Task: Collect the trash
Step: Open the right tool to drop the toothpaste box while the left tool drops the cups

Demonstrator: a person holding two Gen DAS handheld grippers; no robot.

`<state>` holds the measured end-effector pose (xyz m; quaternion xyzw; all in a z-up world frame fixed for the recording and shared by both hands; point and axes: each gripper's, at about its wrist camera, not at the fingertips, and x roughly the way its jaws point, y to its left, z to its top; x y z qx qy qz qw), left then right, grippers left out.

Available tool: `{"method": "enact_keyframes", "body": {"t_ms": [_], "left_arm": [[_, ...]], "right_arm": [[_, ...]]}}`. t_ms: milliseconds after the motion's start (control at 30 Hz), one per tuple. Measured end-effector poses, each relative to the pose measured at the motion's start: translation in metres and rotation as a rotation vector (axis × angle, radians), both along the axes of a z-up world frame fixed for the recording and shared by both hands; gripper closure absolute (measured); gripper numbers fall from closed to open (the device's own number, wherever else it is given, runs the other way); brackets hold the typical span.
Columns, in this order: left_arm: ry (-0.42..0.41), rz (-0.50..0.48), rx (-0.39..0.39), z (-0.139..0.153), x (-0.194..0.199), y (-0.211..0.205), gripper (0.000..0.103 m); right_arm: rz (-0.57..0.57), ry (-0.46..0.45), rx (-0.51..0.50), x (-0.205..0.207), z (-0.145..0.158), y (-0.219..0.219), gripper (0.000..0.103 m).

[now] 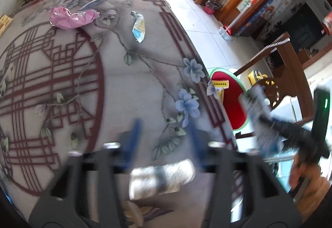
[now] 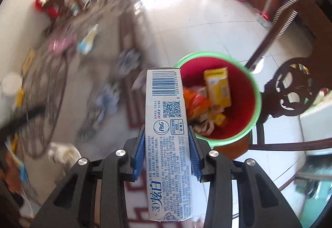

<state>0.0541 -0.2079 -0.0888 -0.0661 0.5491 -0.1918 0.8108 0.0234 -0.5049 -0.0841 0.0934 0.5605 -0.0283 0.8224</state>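
Observation:
My right gripper is shut on a long white toothpaste box, held just left of a red bin with a green rim that holds a yellow box and several wrappers. The bin also shows in the left wrist view beyond the table edge, with the right gripper and its box above it. My left gripper is open over the patterned table, above a crumpled white paper. A pink wrapper and a blue-white wrapper lie at the table's far side.
A dark carved wooden chair stands right of the bin. White tiled floor lies beyond the table. Wooden furniture and a red basket stand at the back. More paper scraps lie at the table's left.

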Motion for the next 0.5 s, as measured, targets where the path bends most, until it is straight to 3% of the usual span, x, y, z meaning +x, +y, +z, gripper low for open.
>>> {"method": "enact_keyframes", "body": {"t_ms": [33,133,267,500], "left_arm": [[-0.008,-0.029,-0.003,-0.001,-0.006,0.006,0.027],[-0.011,-0.145,0.055,-0.008,-0.024,0.012,0.019],[-0.035,-0.278,0.203,-0.024,-0.039,-0.004,0.018],[-0.090,-0.411,0.338,-0.057,-0.035,-0.044,0.011]], "right_arm": [[-0.012,-0.006,0.004,0.000,0.002,-0.006,0.066],[-0.028,-0.012,0.022,0.001,0.004,-0.015,0.066],[-0.007,0.016,0.042,0.005,-0.006,-0.009,0.066],[0.042,0.014,0.071,0.010,-0.009,0.010,0.066]]}}
